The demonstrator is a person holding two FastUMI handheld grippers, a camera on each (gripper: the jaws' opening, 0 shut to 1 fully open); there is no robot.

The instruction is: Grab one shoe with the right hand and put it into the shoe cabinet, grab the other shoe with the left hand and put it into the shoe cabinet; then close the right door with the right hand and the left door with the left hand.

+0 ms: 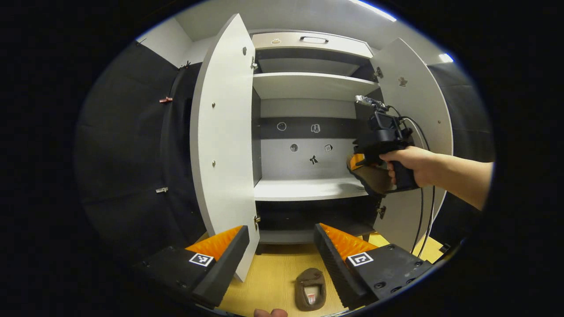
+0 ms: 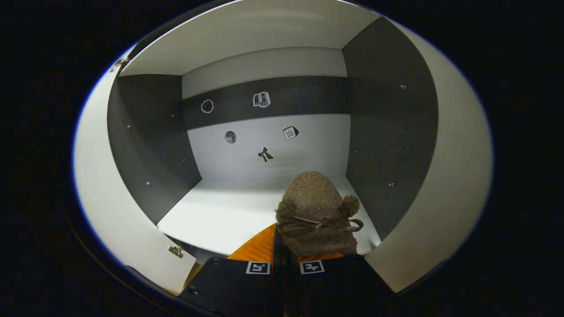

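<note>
The shoe cabinet [image 1: 308,132] stands with both doors swung wide, the left door [image 1: 224,141] edge-on toward the left gripper view and the right door [image 1: 414,110] folded back on the far side. Inside, pale shelves are stacked one above another; the middle shelf [image 1: 304,189] is bare, and small stickers [image 1: 313,159] dot the back wall behind it. In the right gripper view the same compartment opens ahead, its shelf [image 2: 229,211] bright and its side walls dark.

A hand [image 1: 407,164] holds the right tool [image 1: 359,160] at the cabinet's right edge, level with the middle shelf, with cables hanging below it. Both its fingers are pressed together on the heel end of a fuzzy brown shoe [image 2: 315,211] — the toe points into the compartment, a thin ribbon bow across its top. The shoe sits above the front right part of the shelf; whether it touches the shelf cannot be told.

The left tool [image 1: 282,251] hangs in front of the cabinet with its fingers spread apart and nothing between them. Below it, on the light wooden floor [image 1: 273,281], lies the other shoe [image 1: 311,288] — opening upward, near the cabinet's base.
</note>
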